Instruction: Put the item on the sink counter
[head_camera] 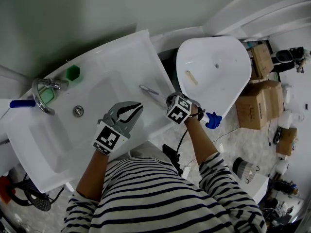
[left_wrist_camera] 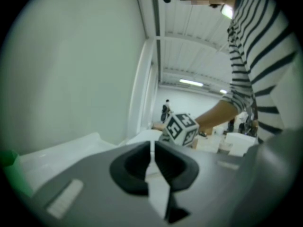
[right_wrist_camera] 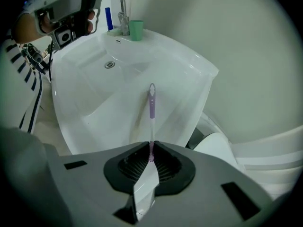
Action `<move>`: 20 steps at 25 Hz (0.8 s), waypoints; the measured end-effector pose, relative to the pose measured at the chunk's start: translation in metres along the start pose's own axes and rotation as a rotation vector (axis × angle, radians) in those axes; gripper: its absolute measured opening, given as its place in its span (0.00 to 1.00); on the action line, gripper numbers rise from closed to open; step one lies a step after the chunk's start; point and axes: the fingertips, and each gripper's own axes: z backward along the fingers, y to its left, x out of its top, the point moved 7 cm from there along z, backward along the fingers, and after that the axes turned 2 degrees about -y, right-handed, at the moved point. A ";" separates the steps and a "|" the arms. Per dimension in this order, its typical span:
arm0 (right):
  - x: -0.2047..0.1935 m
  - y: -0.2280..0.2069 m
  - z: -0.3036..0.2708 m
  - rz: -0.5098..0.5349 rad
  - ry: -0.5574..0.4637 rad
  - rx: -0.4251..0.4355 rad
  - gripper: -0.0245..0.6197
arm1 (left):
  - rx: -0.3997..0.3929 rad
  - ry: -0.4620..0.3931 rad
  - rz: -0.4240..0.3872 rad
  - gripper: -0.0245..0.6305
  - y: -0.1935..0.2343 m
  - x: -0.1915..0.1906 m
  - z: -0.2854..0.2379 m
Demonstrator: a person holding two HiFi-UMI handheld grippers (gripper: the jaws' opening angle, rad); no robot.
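Right gripper [right_wrist_camera: 150, 159] pinches toothbrush [right_wrist_camera: 152, 105] tail, lower centre; left gripper [left_wrist_camera: 152, 157] closed, empty. I fear it rolling off the narrow sink counter [right_wrist_camera: 184, 74].
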 end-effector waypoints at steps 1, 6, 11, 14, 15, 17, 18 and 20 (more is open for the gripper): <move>0.003 -0.002 0.004 0.007 -0.001 -0.012 0.09 | 0.002 -0.004 -0.001 0.06 0.001 0.000 0.002; 0.015 -0.008 0.022 0.029 -0.008 -0.066 0.09 | 0.013 -0.022 -0.005 0.06 0.004 0.004 0.012; 0.026 -0.015 0.045 0.091 -0.004 -0.143 0.08 | 0.024 -0.039 -0.008 0.06 0.004 0.008 0.022; 0.034 -0.020 0.059 0.154 0.013 -0.200 0.07 | 0.030 -0.049 -0.011 0.06 0.005 0.009 0.030; 0.037 -0.021 0.064 0.179 0.020 -0.217 0.07 | 0.033 -0.053 -0.012 0.06 0.005 0.009 0.033; 0.045 -0.024 0.074 0.229 0.029 -0.247 0.06 | 0.038 -0.062 -0.010 0.06 0.006 0.010 0.037; 0.049 -0.026 0.080 0.252 0.032 -0.260 0.06 | 0.040 -0.067 -0.009 0.06 0.006 0.010 0.039; 0.058 -0.028 0.091 0.288 0.035 -0.279 0.06 | 0.045 -0.075 -0.009 0.06 0.006 0.012 0.042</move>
